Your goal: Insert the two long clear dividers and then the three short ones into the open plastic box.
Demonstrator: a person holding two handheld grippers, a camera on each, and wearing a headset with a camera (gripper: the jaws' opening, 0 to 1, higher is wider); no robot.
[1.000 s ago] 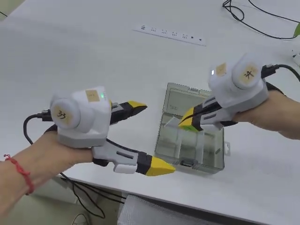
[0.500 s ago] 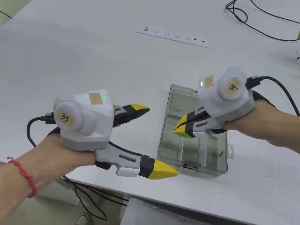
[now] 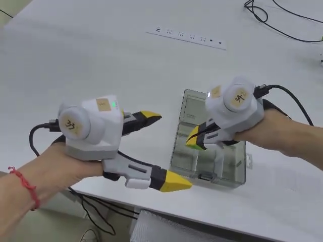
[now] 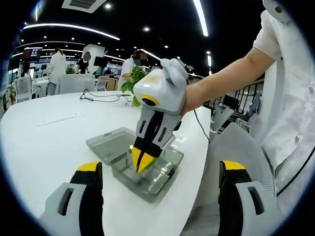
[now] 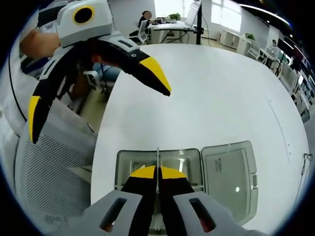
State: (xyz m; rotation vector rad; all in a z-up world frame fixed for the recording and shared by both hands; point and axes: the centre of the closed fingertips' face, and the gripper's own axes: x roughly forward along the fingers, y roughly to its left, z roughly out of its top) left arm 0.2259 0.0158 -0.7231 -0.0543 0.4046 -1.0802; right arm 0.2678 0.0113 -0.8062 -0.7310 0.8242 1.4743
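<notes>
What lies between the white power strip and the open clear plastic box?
Bare white tabletop runs from power strip to plastic box, in the head view.

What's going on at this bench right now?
A person is fitting dividers into an open plastic box on a white table. The right claw is shut on a thin clear divider, held edge-on over the box. The left claw is open and empty, off to the box's left.
</notes>
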